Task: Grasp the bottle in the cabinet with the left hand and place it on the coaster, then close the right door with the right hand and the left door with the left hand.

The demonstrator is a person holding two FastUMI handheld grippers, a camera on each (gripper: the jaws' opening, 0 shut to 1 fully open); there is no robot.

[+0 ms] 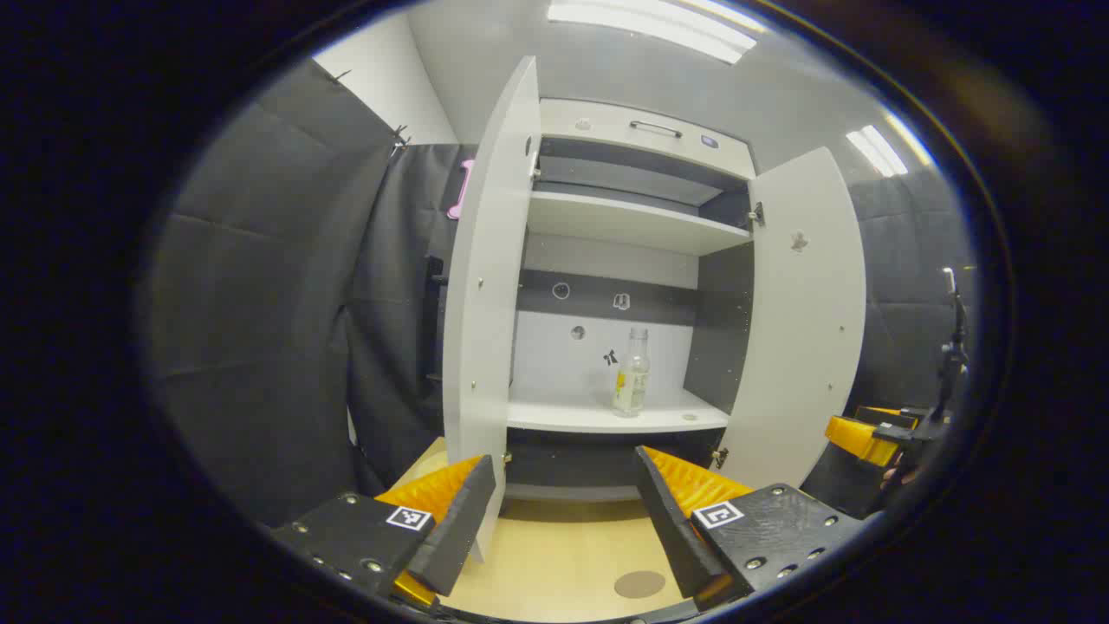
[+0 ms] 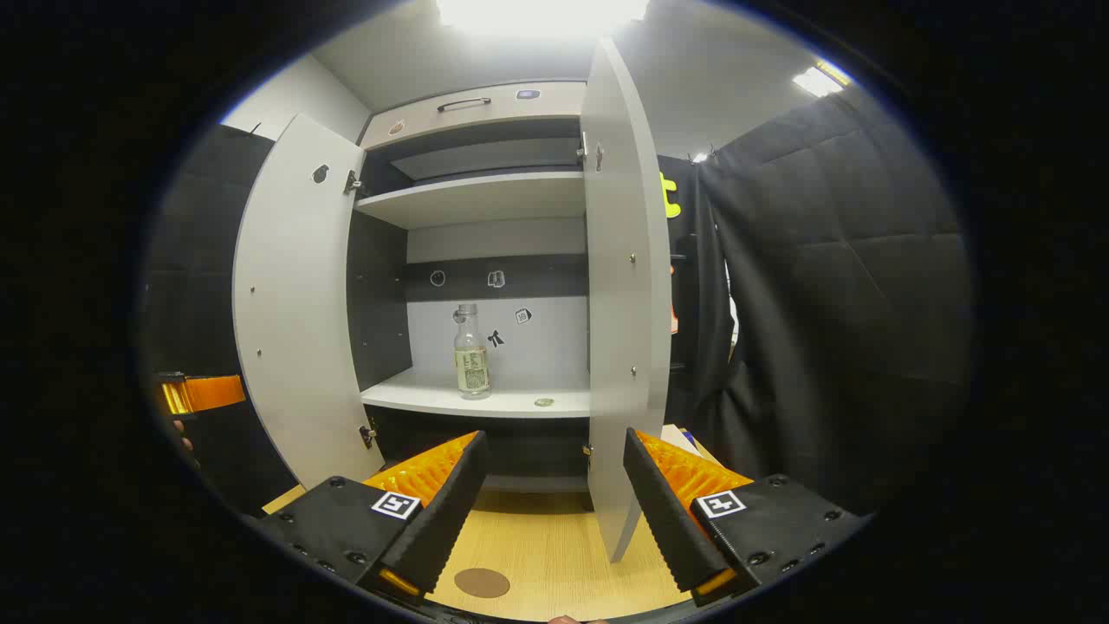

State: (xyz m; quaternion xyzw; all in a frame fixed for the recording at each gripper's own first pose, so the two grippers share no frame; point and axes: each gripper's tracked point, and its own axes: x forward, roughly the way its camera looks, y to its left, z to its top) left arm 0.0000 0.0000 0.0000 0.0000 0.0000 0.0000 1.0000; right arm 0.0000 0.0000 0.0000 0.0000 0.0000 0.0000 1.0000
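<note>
standing on cabinet shelf, bottle beyond spread left gripper.

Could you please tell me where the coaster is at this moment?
The coaster lies flat on the wooden table in front of the open cabinet, seen between the fingers of each gripper, low in both views.

Both tongs, left and right, gape apart.
</note>
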